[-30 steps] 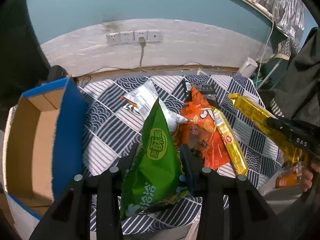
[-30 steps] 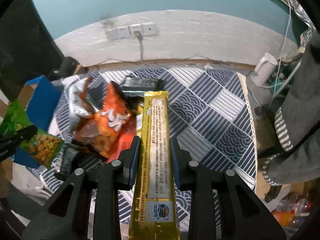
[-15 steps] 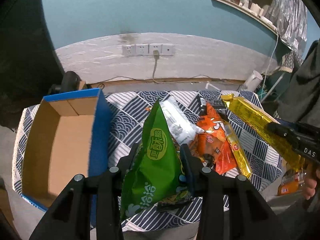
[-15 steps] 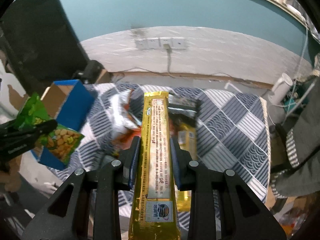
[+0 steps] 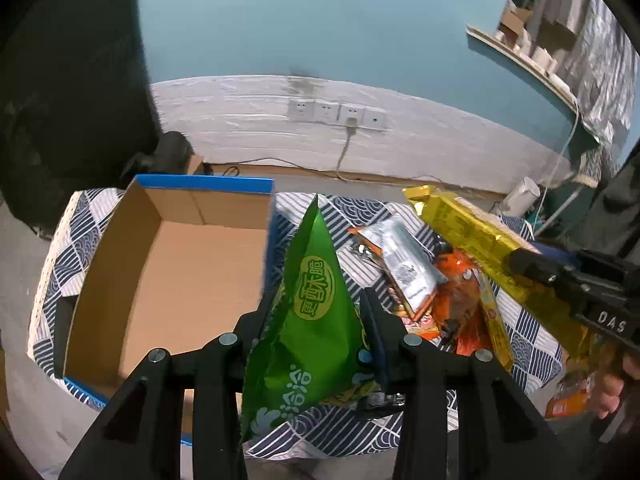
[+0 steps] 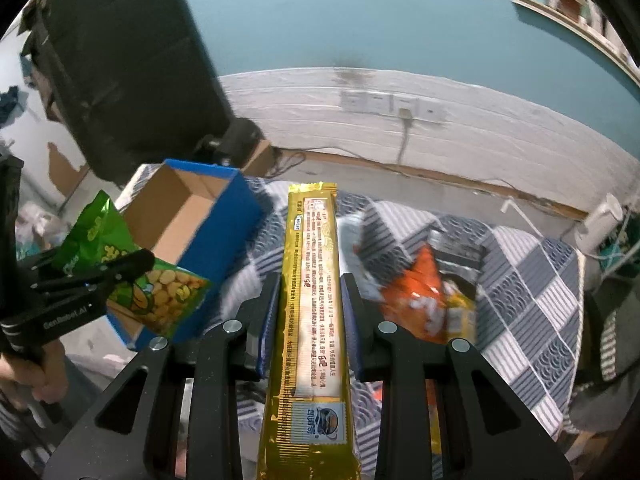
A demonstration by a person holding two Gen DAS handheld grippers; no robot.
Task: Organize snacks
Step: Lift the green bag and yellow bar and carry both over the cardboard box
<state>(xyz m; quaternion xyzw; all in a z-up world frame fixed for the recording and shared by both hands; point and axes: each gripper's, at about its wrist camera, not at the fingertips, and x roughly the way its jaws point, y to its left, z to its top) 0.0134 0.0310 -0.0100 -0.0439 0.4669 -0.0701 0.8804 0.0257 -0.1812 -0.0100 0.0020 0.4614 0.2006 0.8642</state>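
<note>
My left gripper (image 5: 316, 300) is shut on a green snack bag (image 5: 316, 312), held in the air just right of the open cardboard box with blue sides (image 5: 176, 272). From the right wrist view the same green snack bag (image 6: 132, 276) hangs in front of the box (image 6: 200, 216). My right gripper (image 6: 310, 280) is shut on a long gold packet (image 6: 312, 312), raised above the patterned tablecloth; the gold packet (image 5: 472, 240) also shows at the right of the left wrist view. A silver pack (image 5: 404, 264), an orange bag (image 5: 460, 300) and a thin yellow stick pack (image 5: 494, 320) lie on the cloth.
The table carries a blue and white patterned cloth (image 6: 532, 288). Behind it a white wall holds sockets (image 5: 336, 112) with a plugged cable. A dark chair (image 6: 132, 60) stands at the back left. A white cup (image 5: 520, 196) sits at the far right, and a person's hand (image 5: 612, 392) holds the right gripper.
Both grippers have risen and swung left with their packs. The box now fills much more of the left wrist view, and the snack pile has slid right.
</note>
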